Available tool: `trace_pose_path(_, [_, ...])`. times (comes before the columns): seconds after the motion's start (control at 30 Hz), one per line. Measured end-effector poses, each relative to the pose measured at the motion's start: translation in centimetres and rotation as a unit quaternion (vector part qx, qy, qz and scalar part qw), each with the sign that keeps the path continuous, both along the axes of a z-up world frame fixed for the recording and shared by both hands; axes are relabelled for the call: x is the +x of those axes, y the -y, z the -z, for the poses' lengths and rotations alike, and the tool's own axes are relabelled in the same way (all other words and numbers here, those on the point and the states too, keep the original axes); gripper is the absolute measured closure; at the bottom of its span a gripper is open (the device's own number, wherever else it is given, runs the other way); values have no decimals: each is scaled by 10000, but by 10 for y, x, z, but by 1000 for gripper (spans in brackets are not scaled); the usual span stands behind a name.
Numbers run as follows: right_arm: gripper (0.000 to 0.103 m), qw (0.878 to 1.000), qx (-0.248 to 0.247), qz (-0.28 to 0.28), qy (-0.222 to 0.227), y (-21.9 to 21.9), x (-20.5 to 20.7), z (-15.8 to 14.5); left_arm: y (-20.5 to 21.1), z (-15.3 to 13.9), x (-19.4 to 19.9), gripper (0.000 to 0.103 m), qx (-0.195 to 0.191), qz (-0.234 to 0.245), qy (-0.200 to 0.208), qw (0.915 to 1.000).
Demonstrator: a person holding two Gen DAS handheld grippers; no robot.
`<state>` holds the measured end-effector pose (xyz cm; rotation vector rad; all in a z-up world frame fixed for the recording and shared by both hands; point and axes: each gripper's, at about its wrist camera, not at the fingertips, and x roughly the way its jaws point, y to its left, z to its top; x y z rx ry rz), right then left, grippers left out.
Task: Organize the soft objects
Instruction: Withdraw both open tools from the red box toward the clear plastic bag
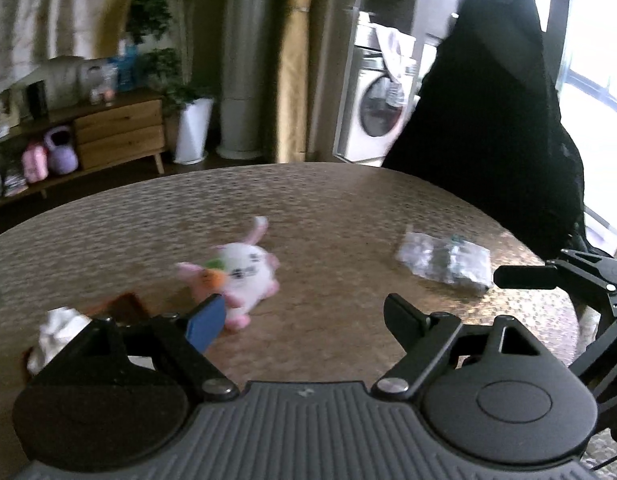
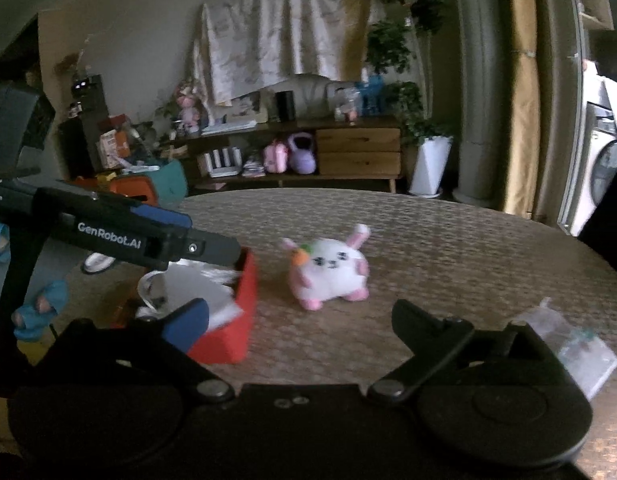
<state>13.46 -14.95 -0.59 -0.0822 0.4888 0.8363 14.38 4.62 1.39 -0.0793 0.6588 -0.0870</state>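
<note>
Bunny plush [image 2: 328, 268] mid-table [image 2: 448, 240], edges apart.

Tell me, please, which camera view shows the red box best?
The right wrist view. There the red box shows its bright side wall and the white soft thing inside it. In the left wrist view only a dark corner of the box shows behind the left gripper, so its shape is unclear.
</note>
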Motion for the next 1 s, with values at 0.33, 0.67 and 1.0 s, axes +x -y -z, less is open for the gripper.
trace_pose_path(0.33, [4,9980,-244,583,-46,67,37,29,68,25,48,3,-33,574,-25,9983])
trace_pose_path(0.67, [4,9928,-926,765,37,103,96,63,104,54,109,3,-252,601,-141,9978])
trace_pose_path(1.0, [3,9873,-1515,456,122,103,152,97,128,83,157,3,208,456,-83,9987])
